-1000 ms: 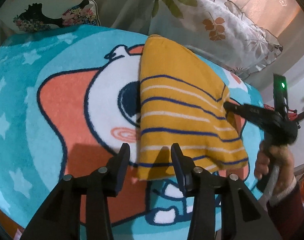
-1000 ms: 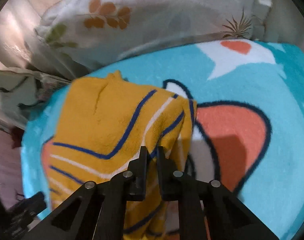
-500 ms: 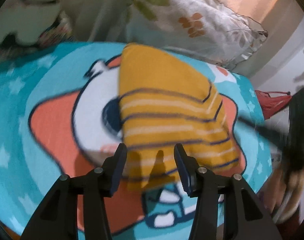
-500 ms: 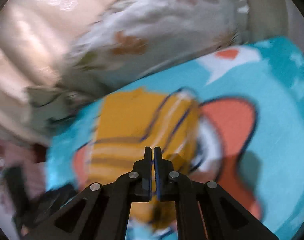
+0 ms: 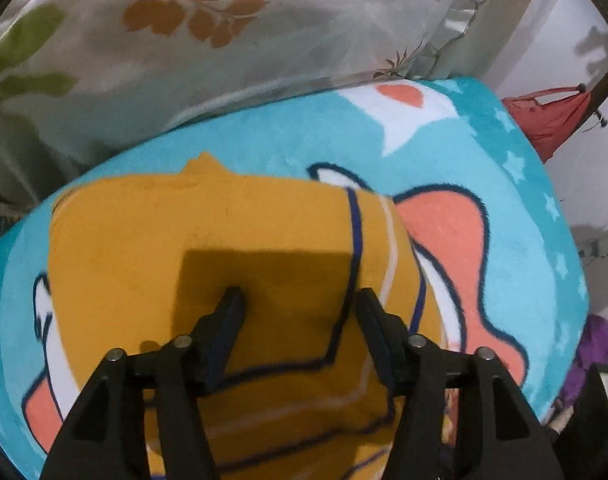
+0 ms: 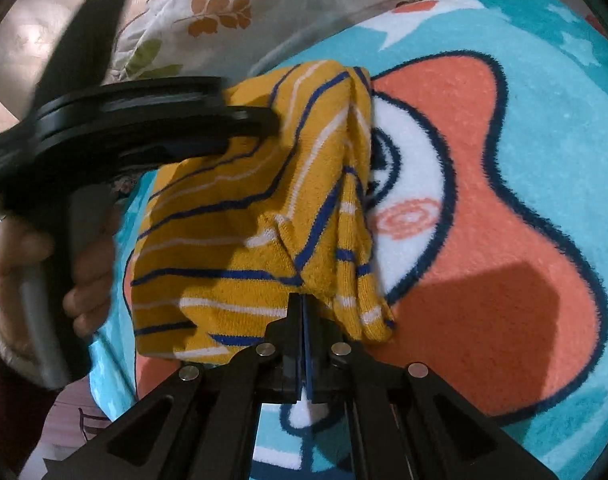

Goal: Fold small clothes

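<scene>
A small mustard-yellow knit garment (image 5: 208, 248) with navy and white stripes lies on a blue cartoon blanket (image 5: 504, 208). My left gripper (image 5: 300, 300) is open, its fingers resting over the plain upper part of the garment. In the right wrist view my right gripper (image 6: 304, 300) is shut on the striped near edge of the garment (image 6: 240, 216), which bunches and lifts along its right fold. The left gripper's body (image 6: 124, 120) shows over the garment's far left part.
A white floral pillow (image 5: 224, 36) lies along the far edge of the blanket. A red object (image 5: 552, 116) and a purple one (image 5: 596, 344) lie beyond the blanket's right side. A hand (image 6: 88, 268) holds the left gripper's handle.
My left gripper moved forward over the garment's plain upper part. My right gripper came back to the striped edge and shut on it, lifting and bunching the fold.
</scene>
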The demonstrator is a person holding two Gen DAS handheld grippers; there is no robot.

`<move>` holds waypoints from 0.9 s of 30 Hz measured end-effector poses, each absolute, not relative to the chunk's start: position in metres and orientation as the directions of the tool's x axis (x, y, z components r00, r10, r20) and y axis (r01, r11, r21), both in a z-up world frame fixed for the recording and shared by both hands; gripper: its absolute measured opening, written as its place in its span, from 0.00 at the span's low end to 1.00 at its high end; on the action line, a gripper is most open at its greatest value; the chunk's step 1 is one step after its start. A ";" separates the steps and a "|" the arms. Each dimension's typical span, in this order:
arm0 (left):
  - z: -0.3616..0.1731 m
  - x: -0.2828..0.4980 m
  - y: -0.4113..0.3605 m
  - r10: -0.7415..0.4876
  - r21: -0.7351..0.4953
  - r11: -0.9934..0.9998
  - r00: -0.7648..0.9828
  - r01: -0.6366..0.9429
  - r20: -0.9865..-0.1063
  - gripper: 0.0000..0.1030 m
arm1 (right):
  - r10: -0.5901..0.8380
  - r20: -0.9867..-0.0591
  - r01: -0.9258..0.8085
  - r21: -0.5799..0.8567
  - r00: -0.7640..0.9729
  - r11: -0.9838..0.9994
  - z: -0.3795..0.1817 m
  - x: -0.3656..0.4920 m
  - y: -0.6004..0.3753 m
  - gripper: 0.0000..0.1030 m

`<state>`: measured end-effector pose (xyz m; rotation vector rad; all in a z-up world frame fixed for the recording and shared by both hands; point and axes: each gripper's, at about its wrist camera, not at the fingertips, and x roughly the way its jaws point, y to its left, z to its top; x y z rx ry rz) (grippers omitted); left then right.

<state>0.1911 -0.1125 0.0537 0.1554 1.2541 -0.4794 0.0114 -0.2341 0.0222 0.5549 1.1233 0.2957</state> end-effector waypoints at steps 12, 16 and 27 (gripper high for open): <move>0.118 0.146 -0.050 -0.245 -0.106 0.932 0.388 0.346 -0.888 0.69 | 0.369 -0.787 0.037 0.444 0.495 0.896 0.067 0.007 -0.232 0.17; 0.139 0.119 -0.006 -0.171 -0.053 0.967 0.482 0.249 -0.860 0.70 | 0.317 -0.802 0.028 0.382 0.506 0.924 0.080 0.034 -0.226 0.17; 0.166 0.030 0.127 0.034 -0.081 0.983 0.600 -0.164 -0.799 0.79 | 0.173 -0.902 -0.008 0.185 0.395 0.983 0.061 0.102 -0.200 0.33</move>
